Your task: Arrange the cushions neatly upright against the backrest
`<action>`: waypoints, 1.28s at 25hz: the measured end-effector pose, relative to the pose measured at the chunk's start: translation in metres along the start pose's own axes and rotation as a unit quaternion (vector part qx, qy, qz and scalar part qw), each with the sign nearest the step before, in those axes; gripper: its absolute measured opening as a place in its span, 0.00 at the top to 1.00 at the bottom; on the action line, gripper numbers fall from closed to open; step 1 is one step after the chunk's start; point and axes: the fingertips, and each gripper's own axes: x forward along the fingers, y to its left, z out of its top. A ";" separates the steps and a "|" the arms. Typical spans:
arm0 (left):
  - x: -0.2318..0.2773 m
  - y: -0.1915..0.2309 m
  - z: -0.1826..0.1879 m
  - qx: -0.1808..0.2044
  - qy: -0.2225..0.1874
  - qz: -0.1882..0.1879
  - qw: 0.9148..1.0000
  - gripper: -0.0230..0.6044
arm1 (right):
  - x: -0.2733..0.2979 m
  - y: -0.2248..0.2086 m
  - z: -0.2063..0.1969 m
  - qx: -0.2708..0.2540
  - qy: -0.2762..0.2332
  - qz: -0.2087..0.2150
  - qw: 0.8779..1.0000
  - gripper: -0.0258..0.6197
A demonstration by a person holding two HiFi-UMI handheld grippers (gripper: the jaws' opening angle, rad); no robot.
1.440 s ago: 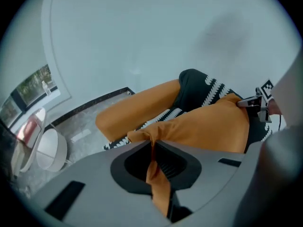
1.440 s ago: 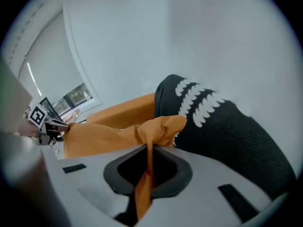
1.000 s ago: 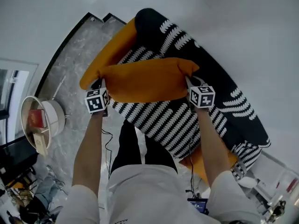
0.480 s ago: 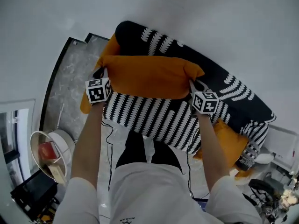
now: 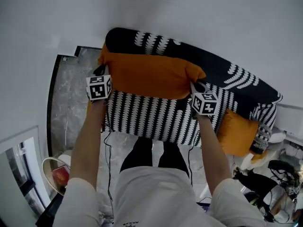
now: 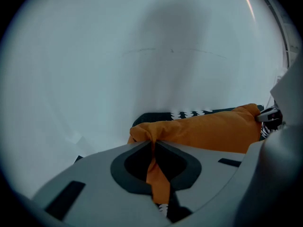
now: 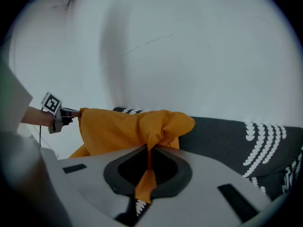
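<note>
Left gripper (image 5: 101,72) jaws clamped on left corner of long orange cushion (image 5: 149,74). Right gripper (image 5: 193,85) jaws clamped on its right corner. Cushion stretched between them over left end of sofa (image 5: 156,118), along backrest (image 5: 222,72); resting or lifted, cannot tell. Smaller orange cushion (image 5: 239,131) at sofa's right end.

Head camera looks steeply down over the person's outstretched arms onto the sofa (image 5: 156,122) set against the wall (image 5: 189,13); each gripper camera sits close behind its own jaws, facing that wall, and all three views share the orange cushion (image 5: 151,77)
</note>
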 end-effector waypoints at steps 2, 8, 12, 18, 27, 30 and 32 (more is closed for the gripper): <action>0.017 0.002 0.001 0.012 0.007 -0.010 1.000 0.90 | 0.008 -0.001 -0.005 0.011 0.006 -0.010 1.000 0.92; 0.075 0.004 0.009 0.040 0.009 -0.034 0.999 0.90 | 0.045 -0.017 0.001 0.017 0.013 -0.046 0.999 0.91; 0.105 0.001 0.017 0.039 0.013 -0.044 0.998 0.89 | 0.064 -0.036 0.009 0.021 0.021 -0.065 0.997 0.84; 0.117 0.002 0.020 0.045 0.022 -0.051 0.997 0.84 | 0.068 -0.047 0.013 0.022 0.029 -0.068 0.997 0.71; 0.051 0.024 0.018 -0.007 -0.002 0.002 1.000 0.65 | 0.000 -0.039 0.000 0.044 -0.010 -0.083 0.996 0.60; 0.016 -0.009 0.005 -0.002 -0.001 -0.012 1.000 0.66 | -0.044 -0.023 -0.014 0.052 -0.030 -0.066 0.996 0.72; -0.004 -0.055 -0.007 0.012 0.004 -0.045 0.999 0.80 | -0.084 -0.021 -0.036 0.061 -0.037 -0.060 0.996 0.87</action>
